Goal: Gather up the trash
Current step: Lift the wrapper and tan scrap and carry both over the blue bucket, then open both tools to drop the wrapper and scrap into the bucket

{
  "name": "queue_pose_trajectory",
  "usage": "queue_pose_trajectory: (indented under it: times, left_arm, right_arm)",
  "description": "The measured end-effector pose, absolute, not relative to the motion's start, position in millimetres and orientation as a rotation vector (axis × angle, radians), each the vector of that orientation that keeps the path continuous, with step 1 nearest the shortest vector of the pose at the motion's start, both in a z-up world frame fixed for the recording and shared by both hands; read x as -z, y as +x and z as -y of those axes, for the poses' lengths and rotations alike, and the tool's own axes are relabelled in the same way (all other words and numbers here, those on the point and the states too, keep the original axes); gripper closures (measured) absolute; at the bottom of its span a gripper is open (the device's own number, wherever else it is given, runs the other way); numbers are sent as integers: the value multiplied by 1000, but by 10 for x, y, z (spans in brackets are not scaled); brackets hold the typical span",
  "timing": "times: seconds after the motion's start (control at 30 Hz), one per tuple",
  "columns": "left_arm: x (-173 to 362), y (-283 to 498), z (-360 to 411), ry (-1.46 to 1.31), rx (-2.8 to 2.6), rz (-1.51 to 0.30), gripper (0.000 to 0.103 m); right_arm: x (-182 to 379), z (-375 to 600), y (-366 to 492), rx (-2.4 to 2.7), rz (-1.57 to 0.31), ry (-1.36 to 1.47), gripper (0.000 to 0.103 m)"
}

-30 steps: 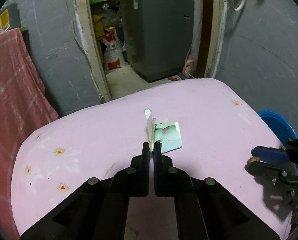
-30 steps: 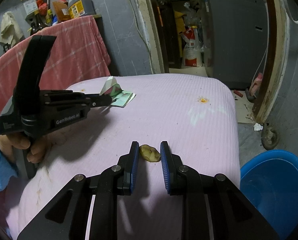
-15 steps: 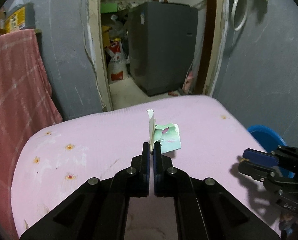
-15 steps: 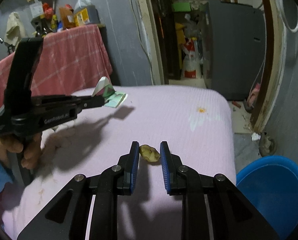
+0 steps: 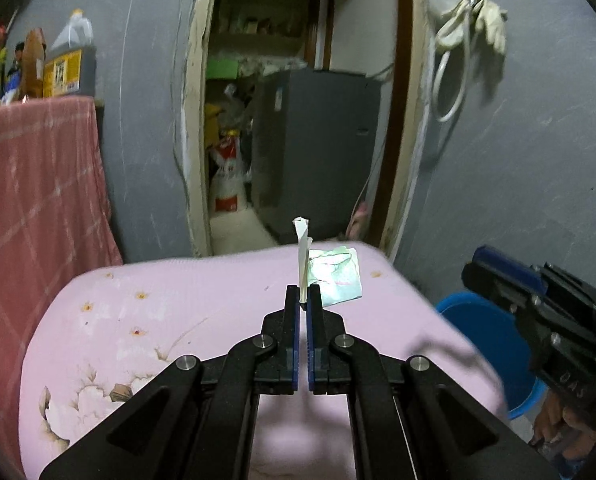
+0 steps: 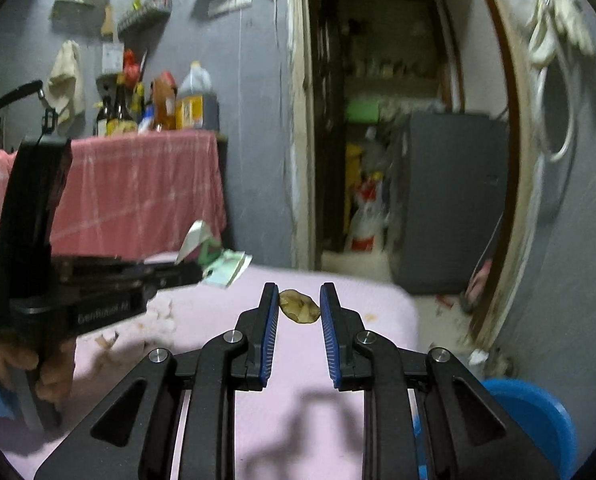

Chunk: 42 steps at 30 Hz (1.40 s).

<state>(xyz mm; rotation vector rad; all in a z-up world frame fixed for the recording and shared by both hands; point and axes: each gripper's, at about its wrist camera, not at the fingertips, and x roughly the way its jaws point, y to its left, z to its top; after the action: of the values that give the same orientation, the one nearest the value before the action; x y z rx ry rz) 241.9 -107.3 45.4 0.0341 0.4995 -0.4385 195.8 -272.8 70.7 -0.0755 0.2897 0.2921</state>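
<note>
Paper first, from the left wrist view: one folded green-and-white wrapper (image 5: 332,280) stands pinched between the tips of my left gripper (image 5: 303,300), whose two fingers (image 5: 292,320) are pressed together on its lower edge, so it rides above the pink floral cloth (image 5: 138,320) and not on it. My right gripper (image 5: 538,308) shows at the right edge as one black body with a blue pad, my hand (image 5: 566,420) under it. One blue bucket (image 5: 494,340) sits on the floor just beside the cloth's right edge. Beyond: one grey wall, one doorway, one grey washing machine (image 5: 318,148), one red-and-white sack (image 5: 228,184), one pair of pale gloves (image 5: 482,16) hanging with a white loop of hose, and one red checked cloth (image 5: 38,200) at the left with bottles on top.

From the right wrist view, my right gripper (image 6: 299,306) clamps one small yellow-brown scrap (image 6: 299,306) between its two blue pads (image 6: 272,320), lifted clear of the pink cloth (image 6: 378,312). My left gripper (image 6: 186,274) reaches in from the left with the wrapper (image 6: 222,266) at its tip. The bucket (image 6: 538,420) shows at the lower right. Several bottles (image 6: 194,96) crowd the red-draped counter; small racks and one rag hang on the wall.
</note>
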Motion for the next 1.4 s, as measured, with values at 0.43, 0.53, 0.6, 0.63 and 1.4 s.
queue_pose_trajectory:
  times: [0.43, 0.53, 0.6, 0.63, 1.4]
  left_arm:
    - [-845, 1766, 1689, -4, 522, -310, 102]
    - [-866, 1674, 1854, -13, 549, -295, 102]
    - [-864, 1610, 1970, -22, 569, -295, 102]
    - [-861, 1581, 2032, -23, 578, -295, 102]
    - [-194, 1630, 3085, 47, 670, -556, 102]
  right_arm:
    - [-1086, 3216, 1251, -111, -79, -79, 84]
    - [-1080, 3362, 1117, -71, -70, -75, 84]
    - [-1059, 3486, 1039, -42, -73, -60, 84]
    - [-1050, 3536, 997, -29, -73, -56, 84]
    - [-484, 4413, 980, 97, -365, 134, 84]
